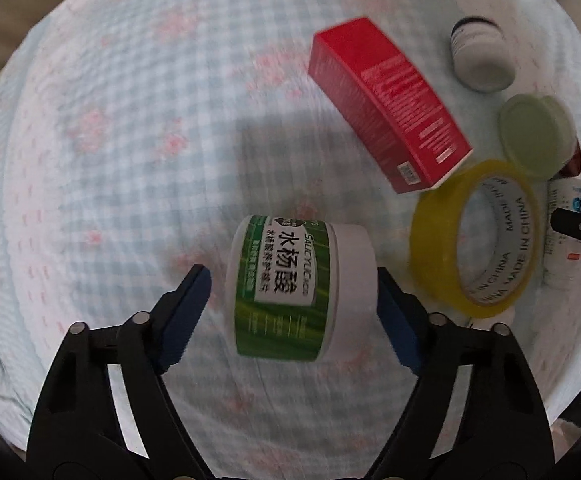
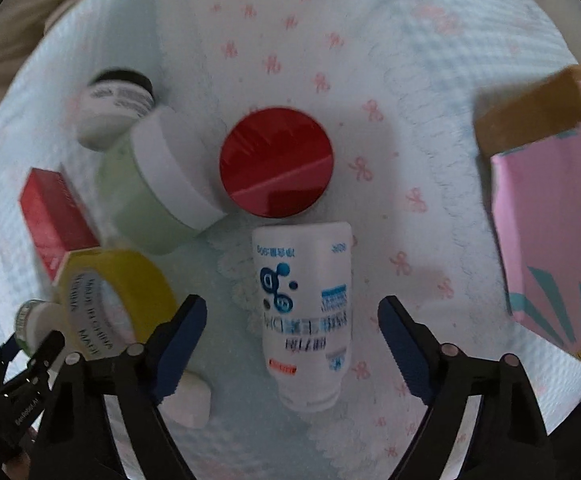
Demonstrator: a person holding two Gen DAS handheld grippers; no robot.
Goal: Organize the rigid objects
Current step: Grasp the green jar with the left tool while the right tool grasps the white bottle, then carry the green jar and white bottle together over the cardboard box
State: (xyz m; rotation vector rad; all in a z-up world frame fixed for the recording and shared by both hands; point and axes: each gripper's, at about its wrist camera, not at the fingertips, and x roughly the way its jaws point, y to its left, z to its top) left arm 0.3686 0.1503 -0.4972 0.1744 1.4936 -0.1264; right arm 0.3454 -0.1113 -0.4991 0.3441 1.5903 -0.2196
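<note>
Jar (image 1: 290, 288) with a green label lies sideways between the left gripper's (image 1: 292, 300) spread fingers, one pad apart from it. Right gripper (image 2: 292, 344) straddles a white bottle (image 2: 304, 312), fingers apart, untouching.

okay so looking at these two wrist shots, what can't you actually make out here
- Left wrist view: motion blur hides whether the left tongs touch the green-labelled jar.
- Left wrist view: the white bottle is mostly hidden behind the yellow tape roll.
- Right wrist view: the pink box is cut off by the right edge.
- Right wrist view: the black-capped jar label is too blurred to read.
</note>
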